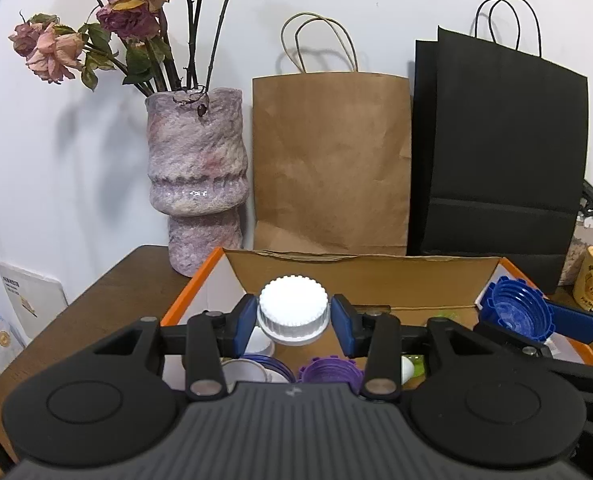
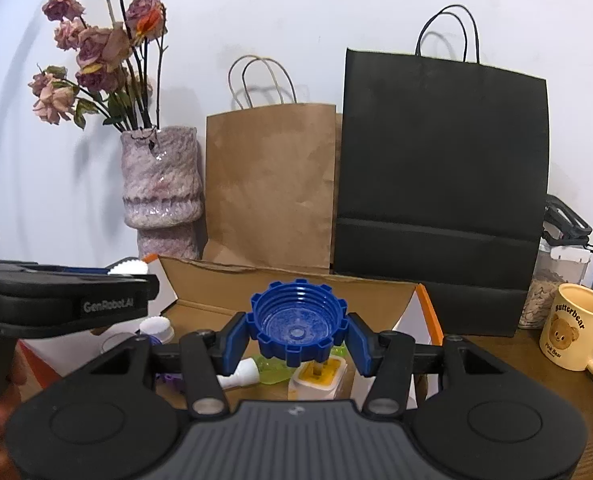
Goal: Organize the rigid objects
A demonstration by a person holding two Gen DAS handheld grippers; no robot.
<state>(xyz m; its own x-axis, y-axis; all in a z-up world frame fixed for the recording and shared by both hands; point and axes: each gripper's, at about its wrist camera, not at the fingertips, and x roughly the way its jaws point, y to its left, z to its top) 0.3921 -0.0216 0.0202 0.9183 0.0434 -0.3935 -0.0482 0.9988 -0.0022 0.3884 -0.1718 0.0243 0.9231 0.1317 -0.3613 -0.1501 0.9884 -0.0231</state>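
My left gripper (image 1: pixel 293 320) is shut on a white ribbed cap (image 1: pixel 292 310) and holds it above an open cardboard box with orange edges (image 1: pixel 188 292). My right gripper (image 2: pixel 298 332) is shut on a blue notched cap (image 2: pixel 298 326), open side up, above the same box (image 2: pixel 216 292). The blue cap also shows at the right in the left wrist view (image 1: pixel 514 314). The left gripper shows at the left in the right wrist view (image 2: pixel 68 300). In the box lie a purple cap (image 1: pixel 330 370), a clear lid (image 1: pixel 244 372), a green piece (image 2: pixel 272 372) and a white-yellow item (image 2: pixel 316 380).
The box sits on a brown wooden table (image 1: pixel 108 300). Behind it stand a pink vase with dried roses (image 1: pixel 200 172), a brown paper bag (image 1: pixel 328 160) and a black paper bag (image 1: pixel 496 152). A yellow bear mug (image 2: pixel 572 328) stands at the right.
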